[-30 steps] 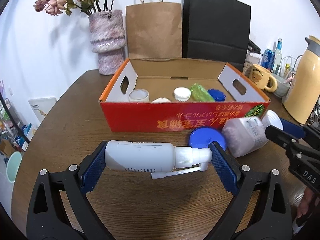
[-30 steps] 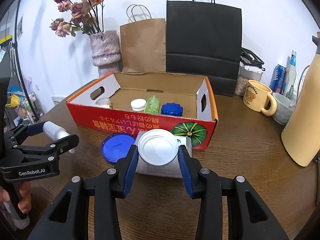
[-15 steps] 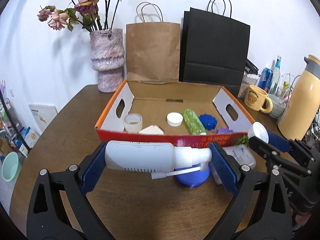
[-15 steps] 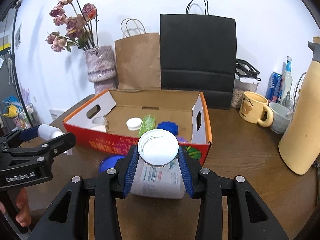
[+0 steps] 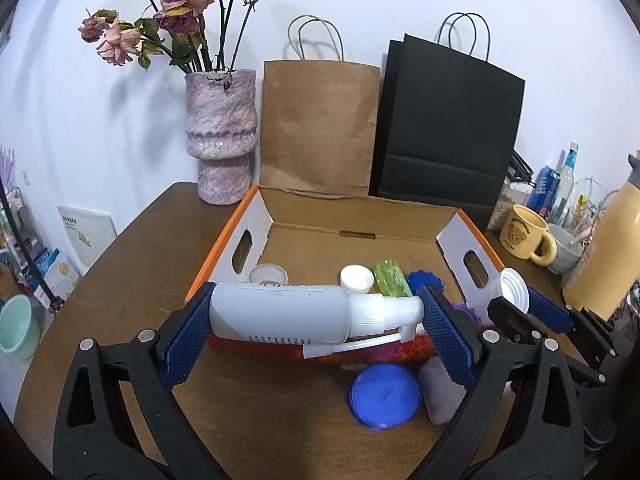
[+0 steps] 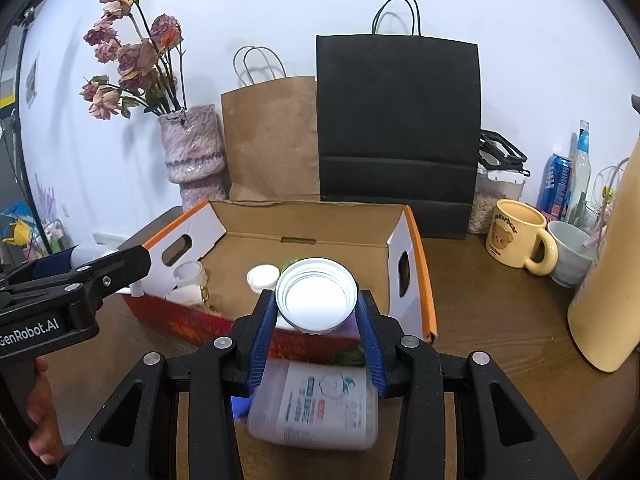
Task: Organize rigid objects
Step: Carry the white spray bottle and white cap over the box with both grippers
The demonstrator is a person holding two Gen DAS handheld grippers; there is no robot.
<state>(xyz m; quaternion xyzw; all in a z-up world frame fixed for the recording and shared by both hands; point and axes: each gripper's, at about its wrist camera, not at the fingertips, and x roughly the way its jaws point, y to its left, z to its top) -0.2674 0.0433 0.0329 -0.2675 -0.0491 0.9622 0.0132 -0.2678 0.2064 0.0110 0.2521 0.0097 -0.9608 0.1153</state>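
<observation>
- Left hand-held gripper (image 5: 316, 322) is clamped end to end on a white spray bottle (image 5: 280, 316); blue textured pads press its base and pump head. The bottle's long axis runs crosswise between the fingers, its thin nozzle tube folded along the underside.
- Right hand-held gripper (image 6: 318, 326) is clamped on the neck of an open white jar (image 6: 316, 400); the threaded mouth faces the camera and the labelled translucent body hangs below the fingers.
- The cardboard box (image 5: 452, 236) lies just ahead of and below both hand-held grippers, its near red wall directly under the spray bottle. Judged: both loads head over that wall.
- The left one looks marginally nearer the box's left half; the right sits toward the right end wall.
- In the box beyond the bottle: a small clear cup (image 5: 268, 274), white cap (image 5: 356, 278), green ridged bottle (image 5: 392, 278), all hard plastic.
- A blue lid (image 5: 384, 394) lies flat on the wood tabletop (image 5: 132, 264), under the left hand-held gripper's right finger.
</observation>
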